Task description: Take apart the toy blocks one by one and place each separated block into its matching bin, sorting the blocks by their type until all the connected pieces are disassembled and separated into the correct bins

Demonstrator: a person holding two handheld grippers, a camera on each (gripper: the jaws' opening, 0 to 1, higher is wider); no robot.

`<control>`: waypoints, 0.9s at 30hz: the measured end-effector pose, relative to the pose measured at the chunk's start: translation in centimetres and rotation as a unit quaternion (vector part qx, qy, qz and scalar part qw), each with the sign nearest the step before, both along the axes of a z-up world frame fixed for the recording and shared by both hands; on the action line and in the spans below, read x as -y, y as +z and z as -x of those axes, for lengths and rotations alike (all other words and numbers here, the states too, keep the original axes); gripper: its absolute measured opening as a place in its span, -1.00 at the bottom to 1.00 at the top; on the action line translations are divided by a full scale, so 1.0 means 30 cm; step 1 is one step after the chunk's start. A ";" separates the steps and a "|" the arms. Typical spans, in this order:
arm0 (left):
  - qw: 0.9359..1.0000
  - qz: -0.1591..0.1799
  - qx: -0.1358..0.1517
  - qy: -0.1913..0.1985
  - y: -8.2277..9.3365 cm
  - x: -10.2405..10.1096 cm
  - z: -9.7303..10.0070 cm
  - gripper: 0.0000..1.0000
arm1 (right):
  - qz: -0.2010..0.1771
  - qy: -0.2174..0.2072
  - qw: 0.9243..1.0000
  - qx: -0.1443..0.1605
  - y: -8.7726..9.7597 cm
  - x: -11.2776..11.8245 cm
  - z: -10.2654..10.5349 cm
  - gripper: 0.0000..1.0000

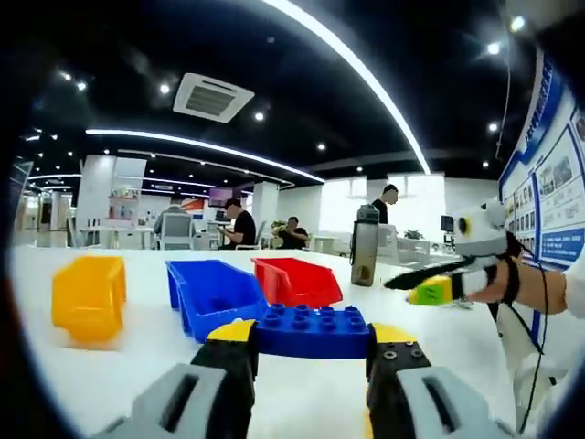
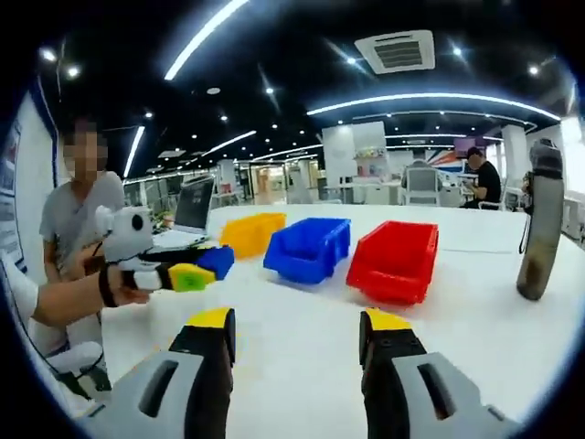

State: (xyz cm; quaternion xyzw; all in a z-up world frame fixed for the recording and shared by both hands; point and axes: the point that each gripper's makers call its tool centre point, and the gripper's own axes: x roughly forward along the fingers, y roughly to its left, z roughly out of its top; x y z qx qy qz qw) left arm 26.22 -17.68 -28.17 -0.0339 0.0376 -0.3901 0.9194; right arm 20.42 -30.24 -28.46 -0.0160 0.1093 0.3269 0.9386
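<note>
Blue studded block (image 1: pixel 313 330), flat, clamped in left gripper (image 1: pixel 311 352)

blue block (image 1: pixel 313 331) ends hidden (by jaws)

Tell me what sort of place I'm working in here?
Likely an open-plan office or lab: strip lights and a ceiling vent, seated people at desks, a laptop, poster boards on the wall.

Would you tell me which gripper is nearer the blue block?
Left. The left gripper holds the blue block between its jaws; the right gripper is open and apart from it.
</note>
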 end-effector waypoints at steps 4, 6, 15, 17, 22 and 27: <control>1.000 0.000 0.004 0.014 0.031 -0.009 -0.079 -0.05 | -0.002 0.013 1.000 0.004 0.001 -0.029 0.090 0.10; 1.000 -0.002 0.011 0.022 0.048 -0.015 -0.111 -0.05 | -0.004 0.020 1.000 -0.005 -0.011 -0.044 0.124 0.10; 0.999 -0.006 -0.012 0.051 0.062 0.003 -0.316 -0.05 | 0.006 0.052 0.998 -0.018 -0.067 -0.104 0.241 0.05; 0.998 -0.016 -0.014 0.059 0.061 0.015 -0.365 -0.05 | 0.008 0.052 0.998 -0.016 -0.072 -0.110 0.245 0.03; 0.997 -0.029 -0.008 0.076 0.071 0.027 -0.459 -0.05 | 0.002 0.059 0.998 -0.025 -0.089 -0.125 0.256 0.04; 0.993 -0.039 -0.003 0.114 0.067 0.002 -0.531 -0.04 | 0.006 0.058 0.998 -0.024 -0.095 -0.114 0.259 0.04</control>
